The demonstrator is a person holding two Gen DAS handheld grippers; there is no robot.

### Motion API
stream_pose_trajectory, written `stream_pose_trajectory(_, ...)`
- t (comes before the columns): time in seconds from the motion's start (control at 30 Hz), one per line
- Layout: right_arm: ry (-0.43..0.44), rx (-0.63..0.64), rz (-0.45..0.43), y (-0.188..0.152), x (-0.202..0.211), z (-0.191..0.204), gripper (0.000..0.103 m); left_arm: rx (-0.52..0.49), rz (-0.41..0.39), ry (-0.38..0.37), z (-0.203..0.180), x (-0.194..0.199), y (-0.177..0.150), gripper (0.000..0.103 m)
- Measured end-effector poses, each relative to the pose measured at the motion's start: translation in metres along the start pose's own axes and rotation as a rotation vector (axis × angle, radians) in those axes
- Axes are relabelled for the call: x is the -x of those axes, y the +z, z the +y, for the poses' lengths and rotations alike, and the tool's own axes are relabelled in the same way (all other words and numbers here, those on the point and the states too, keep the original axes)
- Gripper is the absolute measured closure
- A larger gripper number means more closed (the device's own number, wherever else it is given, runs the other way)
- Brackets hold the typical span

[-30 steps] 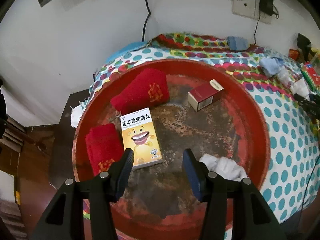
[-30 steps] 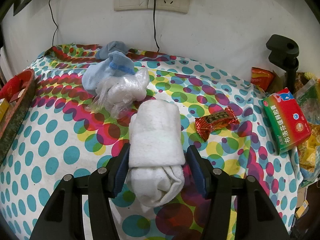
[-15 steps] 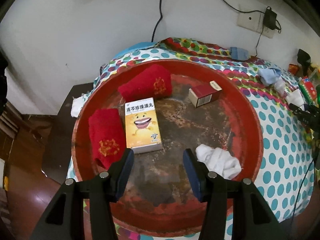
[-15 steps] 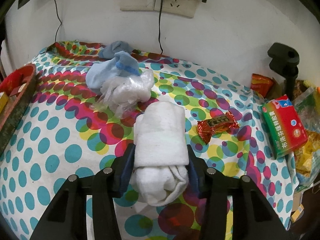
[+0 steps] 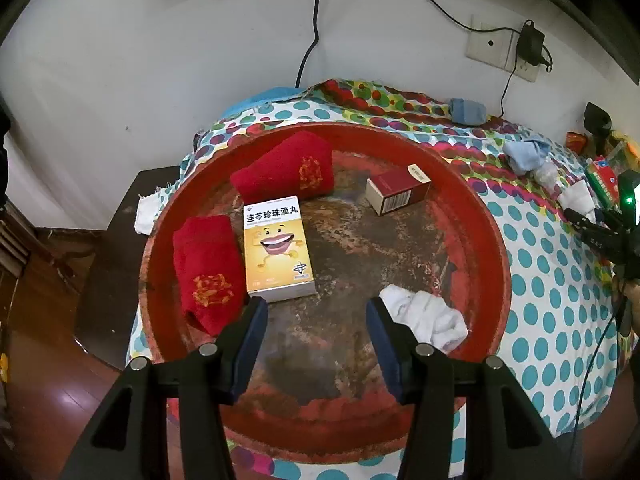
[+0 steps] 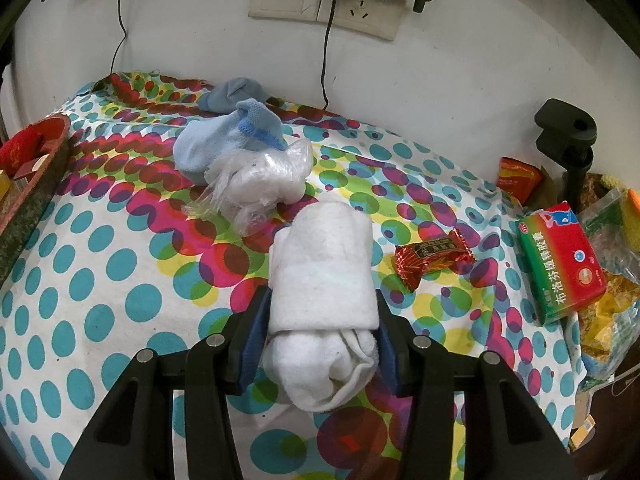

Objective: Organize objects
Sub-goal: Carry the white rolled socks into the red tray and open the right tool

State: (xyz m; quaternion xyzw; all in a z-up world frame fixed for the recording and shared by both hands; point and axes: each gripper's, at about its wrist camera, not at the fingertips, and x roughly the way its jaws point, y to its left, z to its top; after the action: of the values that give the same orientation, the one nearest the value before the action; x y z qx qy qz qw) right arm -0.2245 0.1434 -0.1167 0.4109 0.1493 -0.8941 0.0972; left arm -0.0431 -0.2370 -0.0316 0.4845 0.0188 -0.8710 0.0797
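The rolled white towel (image 6: 322, 276) now sits pinched between the 2 blue pads of the right gripper (image 6: 320, 316); a second ago those pads stood a little off its sides, and half a second ago they were closing in. The roll looks squeezed at its near end and seems slightly raised off the polka-dot cloth (image 6: 100, 280), though whether it is fully clear of the surface I cannot tell. That reads as the grasp being made, so the carry toward the tray is probably next.

Around the towel lie a light blue sock (image 6: 224, 140) touching a crumpled clear plastic bag (image 6: 260, 180), a red candy wrapper (image 6: 434, 256) just to the right, and a red-and-green medicine box (image 6: 560, 264) farther right.

The left gripper (image 5: 316, 320) hovers over the round red tray (image 5: 480, 216) with its jaws spread and nothing between them; over the last second it has pulled back and up, so more of the tray shows. Inside the tray are 2 red rolled towels (image 5: 206, 272), a yellow medicine box (image 5: 278, 248), a small maroon box (image 5: 396, 194) and a crumpled white sock (image 5: 428, 316). The centre of the tray is bare, which looks like room for the white towel.
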Motion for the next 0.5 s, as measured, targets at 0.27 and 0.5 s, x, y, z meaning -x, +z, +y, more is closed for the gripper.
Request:
stream_pose_trajectory(0.27, -0.014, -0.039, 0.041, -0.001, 0.007, 0.010, 0.067, 0.008, 0.005, 0.012, 0.006, 0.006, -0.001, 0.050)
stream_pose_trajectory(0.5, 0.028, -0.090, 0.049, -0.006, 0.022, 0.010, 0.068, 0.007, 0.009, 0.023, 0.010, 0.009, -0.002, 0.050)
